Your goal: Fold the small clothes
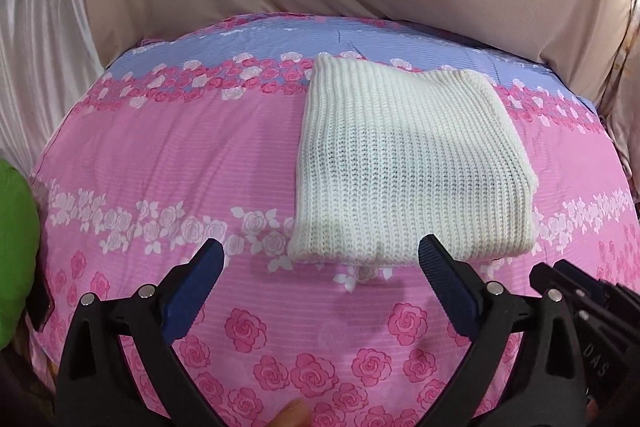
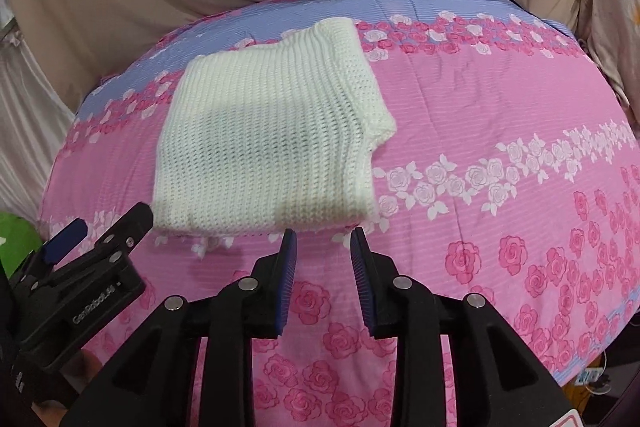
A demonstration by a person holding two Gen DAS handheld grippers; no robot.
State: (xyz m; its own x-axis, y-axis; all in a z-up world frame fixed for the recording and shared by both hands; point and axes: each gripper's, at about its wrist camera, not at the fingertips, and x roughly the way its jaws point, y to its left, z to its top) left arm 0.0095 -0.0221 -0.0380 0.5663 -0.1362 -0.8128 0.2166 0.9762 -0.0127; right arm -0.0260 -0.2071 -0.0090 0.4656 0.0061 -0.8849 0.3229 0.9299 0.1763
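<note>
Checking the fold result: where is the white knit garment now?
The white knit garment lies folded on the floral bedsheet, just beyond both grippers' open fingers; right of centre in the left wrist view, left of centre in the right.

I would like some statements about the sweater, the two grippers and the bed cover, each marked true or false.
1. The white sweater lies folded on the pink bed cover. True.
2. The left gripper is shut on the sweater. False: it is open wide, holding nothing.
3. The right gripper holds nothing. True: its fingers are apart, just short of the sweater's near edge.
4. The bed cover is plain grey. False: it is pink with roses and a blue band.
5. A green thing shows at the left edge. True.
</note>
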